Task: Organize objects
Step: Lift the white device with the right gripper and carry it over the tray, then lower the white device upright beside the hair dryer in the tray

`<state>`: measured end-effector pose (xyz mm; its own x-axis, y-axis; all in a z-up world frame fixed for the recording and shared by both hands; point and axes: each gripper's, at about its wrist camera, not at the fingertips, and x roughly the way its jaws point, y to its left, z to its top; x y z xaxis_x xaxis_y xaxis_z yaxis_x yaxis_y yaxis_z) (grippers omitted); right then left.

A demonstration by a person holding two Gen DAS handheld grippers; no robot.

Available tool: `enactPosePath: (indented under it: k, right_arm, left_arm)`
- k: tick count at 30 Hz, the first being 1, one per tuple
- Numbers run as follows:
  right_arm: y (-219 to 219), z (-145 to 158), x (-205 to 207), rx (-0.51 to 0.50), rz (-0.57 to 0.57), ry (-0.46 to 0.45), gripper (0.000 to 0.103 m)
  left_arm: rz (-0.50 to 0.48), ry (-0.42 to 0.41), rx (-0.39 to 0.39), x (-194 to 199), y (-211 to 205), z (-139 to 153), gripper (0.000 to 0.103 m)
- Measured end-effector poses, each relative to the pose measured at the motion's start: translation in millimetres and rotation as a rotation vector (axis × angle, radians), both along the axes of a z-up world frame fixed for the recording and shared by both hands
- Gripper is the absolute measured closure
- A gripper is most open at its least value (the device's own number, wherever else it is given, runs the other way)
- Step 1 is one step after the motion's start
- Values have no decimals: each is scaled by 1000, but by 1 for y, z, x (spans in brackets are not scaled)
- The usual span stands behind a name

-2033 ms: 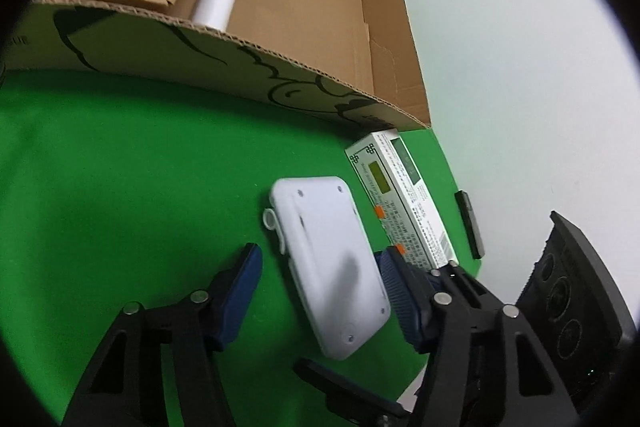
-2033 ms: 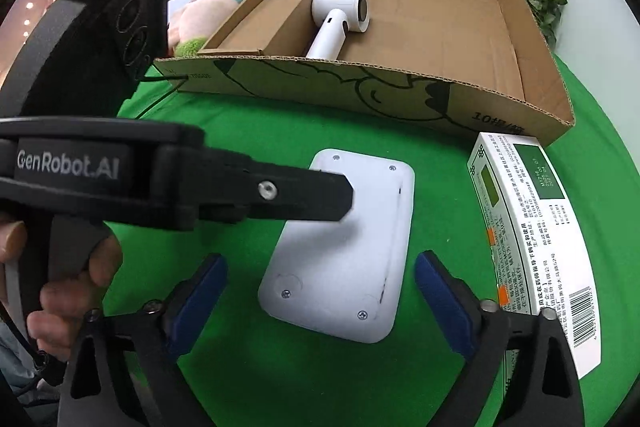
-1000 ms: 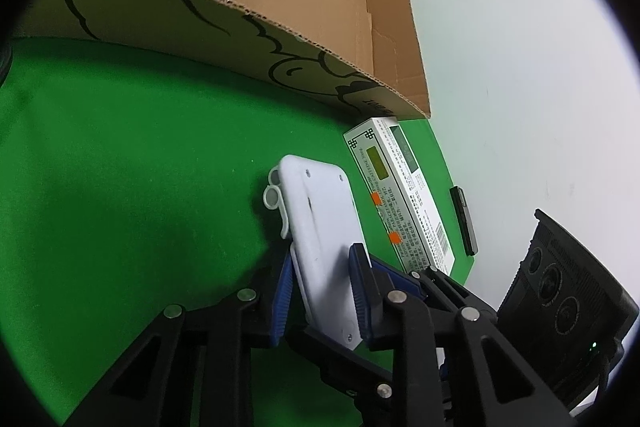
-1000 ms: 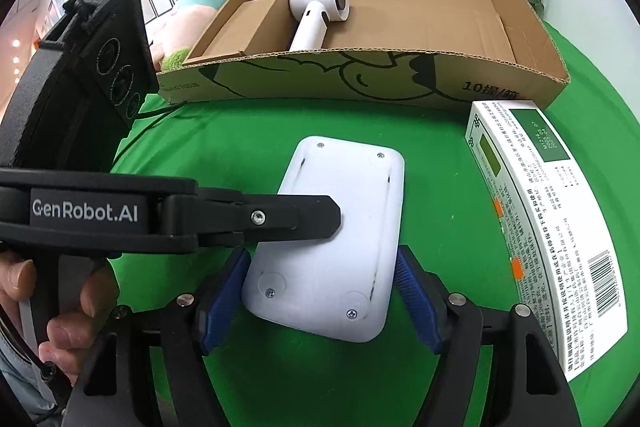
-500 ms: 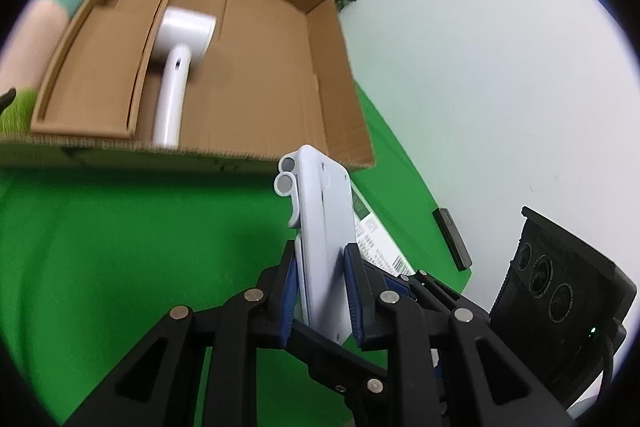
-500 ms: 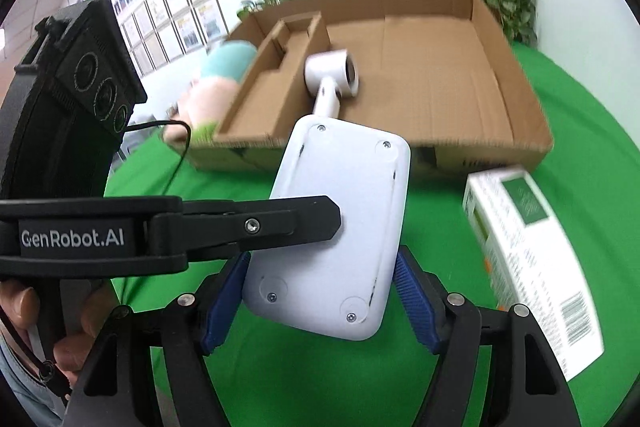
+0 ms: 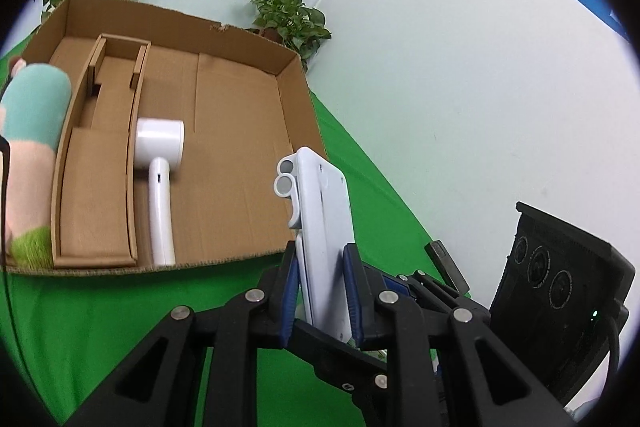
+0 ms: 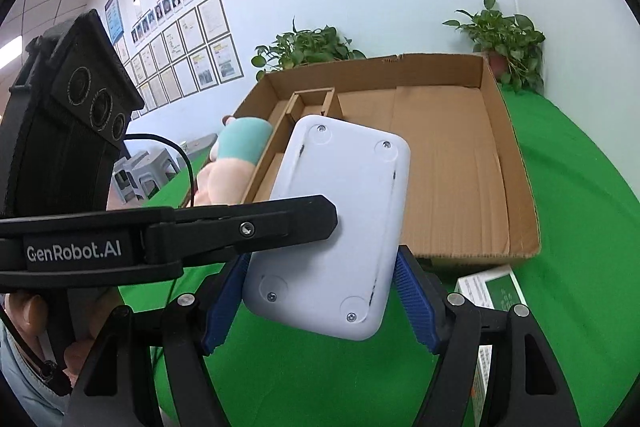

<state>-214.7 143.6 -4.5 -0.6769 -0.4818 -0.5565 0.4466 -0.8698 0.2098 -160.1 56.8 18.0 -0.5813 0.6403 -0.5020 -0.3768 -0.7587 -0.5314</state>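
The left gripper pinches the thin edges of the white flat device, while the right gripper clamps the same device across its broad width, blue pads pressing both long sides. Both grippers tilt downward and hold the device in the air over the green table, just in front of the cardboard box's near wall. Inside the box a white hair dryer lies beside the cardboard insert, leaving the right floor area bare; a white-green carton lies outside the near right corner.
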Motion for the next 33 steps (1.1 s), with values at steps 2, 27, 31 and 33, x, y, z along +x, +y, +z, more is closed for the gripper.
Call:
enactPosePath:
  k: [2,27,31,33]
  right_arm:
    - [-1,4,-11,1,8,1,34]
    - [-11,-43,-161,-34,54,-245,34]
    - [-9,-62,-165,-42,51,-293,34]
    - [-8,-69,-166,-45,49,-307,34]
  left_arm:
    - [7,-10,8,-11,-2,3,83]
    - [56,-193,-86,-113,-5,-38,83]
    - [59,-219,-103,-119,0,-53,83]
    - [63,-231,-112,-121,3,-58,83]
